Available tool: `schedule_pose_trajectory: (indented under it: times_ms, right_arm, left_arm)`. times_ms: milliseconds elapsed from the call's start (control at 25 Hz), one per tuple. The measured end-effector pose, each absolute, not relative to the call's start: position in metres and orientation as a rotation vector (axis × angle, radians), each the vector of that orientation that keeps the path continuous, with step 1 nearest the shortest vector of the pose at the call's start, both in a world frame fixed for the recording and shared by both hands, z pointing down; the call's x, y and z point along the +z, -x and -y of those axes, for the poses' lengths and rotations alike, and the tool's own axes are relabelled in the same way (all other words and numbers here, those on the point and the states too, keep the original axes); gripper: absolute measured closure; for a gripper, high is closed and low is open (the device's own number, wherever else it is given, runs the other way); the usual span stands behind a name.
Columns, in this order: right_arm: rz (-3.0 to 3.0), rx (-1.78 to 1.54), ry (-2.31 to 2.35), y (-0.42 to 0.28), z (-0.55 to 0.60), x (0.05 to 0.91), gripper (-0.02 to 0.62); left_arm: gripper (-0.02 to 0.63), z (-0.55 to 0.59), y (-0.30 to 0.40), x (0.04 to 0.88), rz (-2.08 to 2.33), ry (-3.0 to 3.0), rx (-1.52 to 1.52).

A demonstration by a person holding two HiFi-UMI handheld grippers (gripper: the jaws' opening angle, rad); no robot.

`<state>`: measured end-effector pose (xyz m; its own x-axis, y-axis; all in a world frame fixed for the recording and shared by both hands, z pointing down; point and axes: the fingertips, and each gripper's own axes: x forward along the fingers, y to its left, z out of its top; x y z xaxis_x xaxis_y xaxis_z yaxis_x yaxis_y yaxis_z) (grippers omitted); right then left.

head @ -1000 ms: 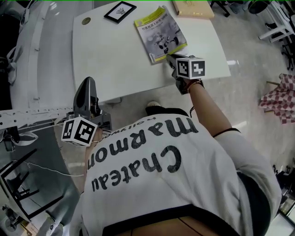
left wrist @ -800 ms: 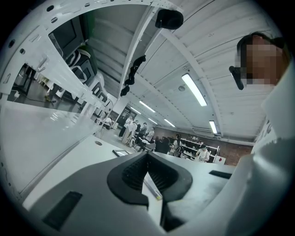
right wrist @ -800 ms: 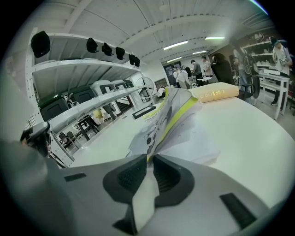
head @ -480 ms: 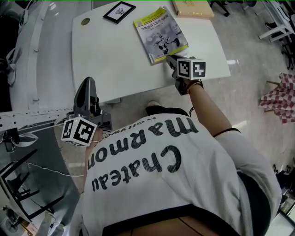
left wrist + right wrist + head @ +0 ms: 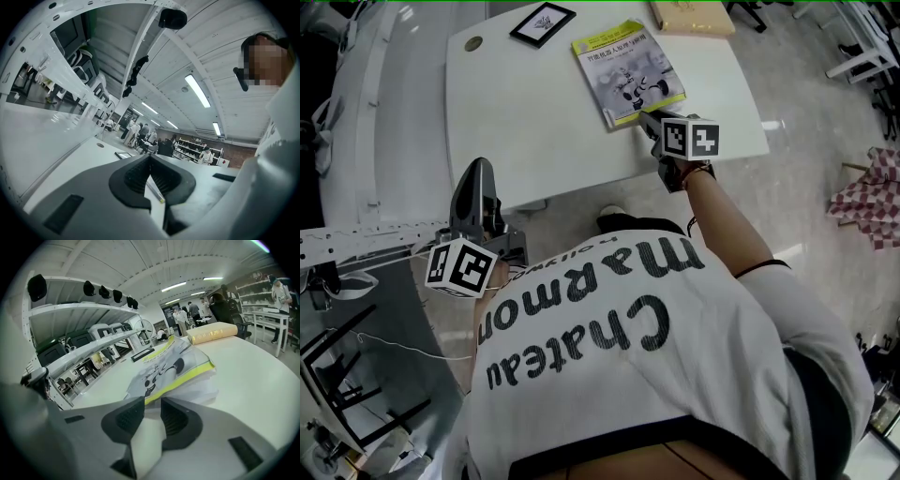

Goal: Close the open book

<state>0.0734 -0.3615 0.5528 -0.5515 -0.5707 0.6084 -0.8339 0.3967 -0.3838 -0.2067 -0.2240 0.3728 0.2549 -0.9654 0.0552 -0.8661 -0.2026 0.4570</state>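
- The person's right arm point(image 5: 722, 234) is reaching forward over the desk's point(image 5: 534, 122) near edge. The right hand point(image 5: 680, 171) is wrapping the handle just under the marker cube point(image 5: 691, 139).
- The right tongs point(image 5: 643, 118) are slanting down onto the desk, just inside its near edge.
- The right tongs point(image 5: 152, 401) have just been opening. Their pads are now standing a little apart, with only bare desk point(image 5: 253, 376) showing in the gap and nothing gripped.
- The left tongs point(image 5: 478, 169) are hanging off the desk's near left corner, below its top, pointing level towards it. Their marker cube point(image 5: 461, 267) is sitting at the person's end, and the hand holding them is hiding out of sight.
- In the left gripper view the left tongs point(image 5: 150, 158) are meeting at the tips and carrying nothing.
- The book point(image 5: 628, 67) is lying closed and flat on the desk, cover up, in the far half and right of the desk's middle.
- Its long axis is running from the desk's far edge towards the near edge, with the near end swinging a little to the right.
- A yellow band is crossing the cover at each short end.
- In the right gripper view the book point(image 5: 164, 366) is filling the desk just ahead of the right tongs. Its near corner is sitting right at their tips, not between the pads, and white page edges are showing under the cover there.
- The book is lying well away from the left tongs, across the desk's near left corner from them.
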Motion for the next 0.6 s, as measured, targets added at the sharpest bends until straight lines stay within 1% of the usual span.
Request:
schedule_pose_trajectory:
  times_ms: [600]
  right_arm:
    - [2.238,0.933,-1.246,-0.0761,0.3623,0.5555,0.474]
  left_arm:
    - [0.583,0.225,0.2089,0.3736,1.658,-2.139,-0.333]
